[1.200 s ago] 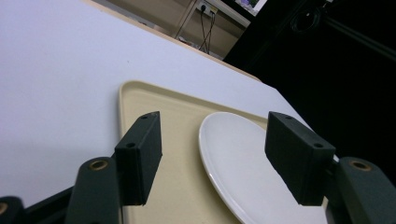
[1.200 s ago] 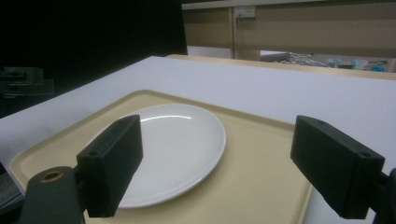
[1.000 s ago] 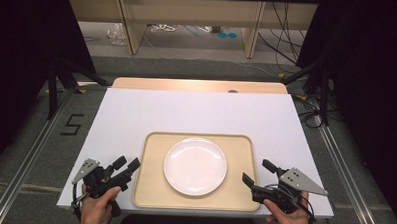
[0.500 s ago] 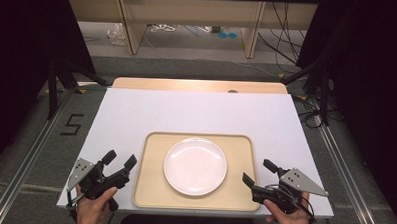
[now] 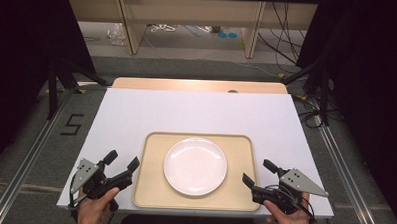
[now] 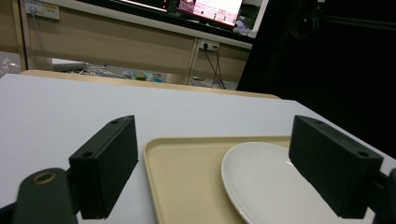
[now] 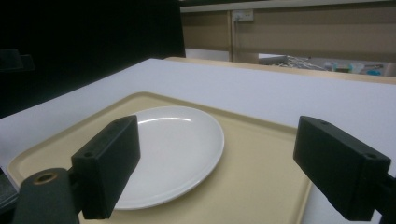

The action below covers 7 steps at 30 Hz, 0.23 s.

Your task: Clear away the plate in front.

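A round white plate (image 5: pixel 195 166) lies in the middle of a beige tray (image 5: pixel 240 146) at the front of the white table. My left gripper (image 5: pixel 122 160) is held just left of the tray's near left corner, open, with nothing between its fingers. In the left gripper view the open gripper (image 6: pixel 219 163) frames the tray (image 6: pixel 182 182) and the plate (image 6: pixel 266 182). My right gripper (image 5: pixel 257 171) stands open at the tray's near right corner. In the right gripper view the gripper (image 7: pixel 224 168) looks across the plate (image 7: pixel 173 149) and the tray (image 7: pixel 275 135).
The white tabletop (image 5: pixel 196 114) stretches beyond the tray, with a wooden strip (image 5: pixel 197 85) along its far edge. Metal rails run down both sides on the floor, and a "5" mark (image 5: pixel 72 123) is to the left. Shelving legs and cables stand behind.
My left gripper has shifted slightly and its jaws now point a little more toward the far side. The right gripper, the tray and the plate have not moved.
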Tool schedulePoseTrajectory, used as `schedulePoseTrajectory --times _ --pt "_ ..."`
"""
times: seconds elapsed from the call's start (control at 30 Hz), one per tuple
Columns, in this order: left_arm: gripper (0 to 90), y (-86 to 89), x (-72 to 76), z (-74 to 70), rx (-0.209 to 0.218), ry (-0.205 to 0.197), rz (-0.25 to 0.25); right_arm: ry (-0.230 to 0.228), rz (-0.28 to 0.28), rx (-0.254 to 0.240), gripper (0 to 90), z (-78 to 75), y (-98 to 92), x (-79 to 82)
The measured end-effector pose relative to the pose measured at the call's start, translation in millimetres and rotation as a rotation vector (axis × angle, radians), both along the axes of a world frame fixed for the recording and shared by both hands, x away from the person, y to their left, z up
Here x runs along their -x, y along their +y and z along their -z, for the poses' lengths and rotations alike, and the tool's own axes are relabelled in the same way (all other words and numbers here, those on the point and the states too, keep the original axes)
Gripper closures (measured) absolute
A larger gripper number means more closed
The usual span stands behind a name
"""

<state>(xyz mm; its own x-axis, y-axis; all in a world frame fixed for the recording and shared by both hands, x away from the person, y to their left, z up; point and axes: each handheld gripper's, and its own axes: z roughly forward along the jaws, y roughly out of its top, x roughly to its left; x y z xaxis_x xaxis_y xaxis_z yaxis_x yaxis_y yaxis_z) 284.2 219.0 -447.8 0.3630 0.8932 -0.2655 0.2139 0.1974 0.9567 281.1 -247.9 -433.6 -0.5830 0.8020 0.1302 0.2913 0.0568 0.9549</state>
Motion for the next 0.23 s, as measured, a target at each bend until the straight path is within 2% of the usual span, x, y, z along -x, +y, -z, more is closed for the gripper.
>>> schedulePoseTrajectory --times 0.23 --pt "15.3 0.3 -0.3 0.1 0.004 0.001 -0.004 0.000 0.007 0.002 15.6 0.0 0.1 0.1"
